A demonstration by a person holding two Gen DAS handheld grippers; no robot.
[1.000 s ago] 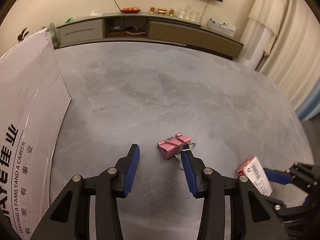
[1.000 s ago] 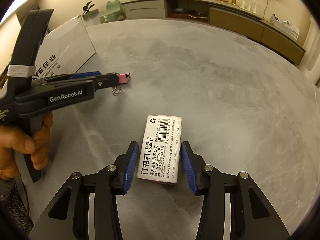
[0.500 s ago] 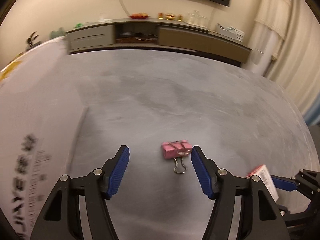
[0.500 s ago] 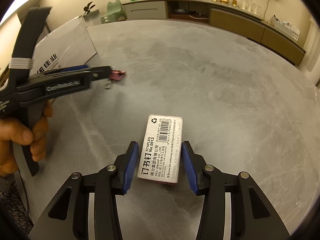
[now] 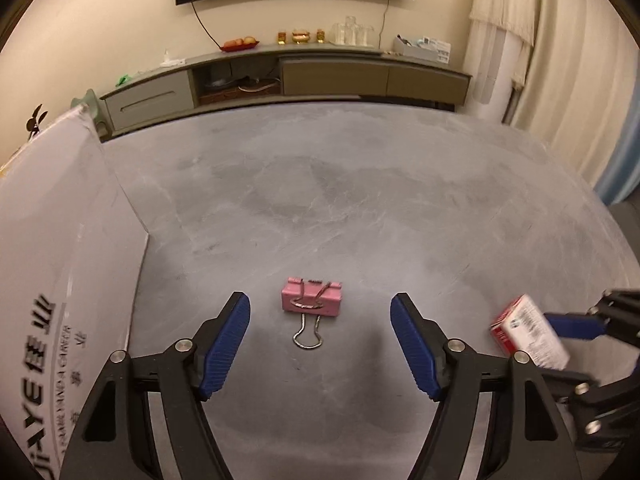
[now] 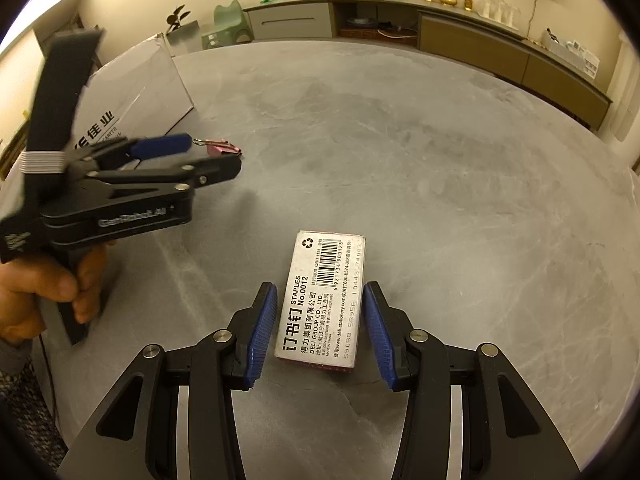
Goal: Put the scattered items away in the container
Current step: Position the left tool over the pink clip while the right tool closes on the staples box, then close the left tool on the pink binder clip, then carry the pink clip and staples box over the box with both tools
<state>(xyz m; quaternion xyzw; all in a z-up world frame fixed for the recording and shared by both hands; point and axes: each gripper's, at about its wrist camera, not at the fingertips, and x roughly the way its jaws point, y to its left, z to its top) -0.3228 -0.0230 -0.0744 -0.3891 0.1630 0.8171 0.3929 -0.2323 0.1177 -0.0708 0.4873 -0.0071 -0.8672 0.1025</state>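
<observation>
Grey marbled stone is filling most of both views as the tabletop (image 5: pixel 360 200), with a long low sideboard (image 5: pixel 288 76) running along the far wall behind it. Sitting at the left edge of the tabletop is a white cardboard box (image 5: pixel 60 260) with printed lettering on its side, its wall rising beside the left tongs. Those left tongs (image 5: pixel 320 344) are gaping wide, gripping nothing, with the blue pads standing on either side of the pink binder clip (image 5: pixel 311 302) and clear of it. A person's hand (image 6: pixel 60 284) is gripping the handle of the left tongs in the right wrist view. The right tongs (image 6: pixel 320 332) are standing partly open around the near end of the staple box (image 6: pixel 324 300), their blue pads just beside its long sides; whether they are touching it cannot be told. That staple box is lying flat, label up, near the front of the tabletop, well apart from the cardboard box. The binder clip is lying on the stone with one wire handle pointing toward the camera.
</observation>
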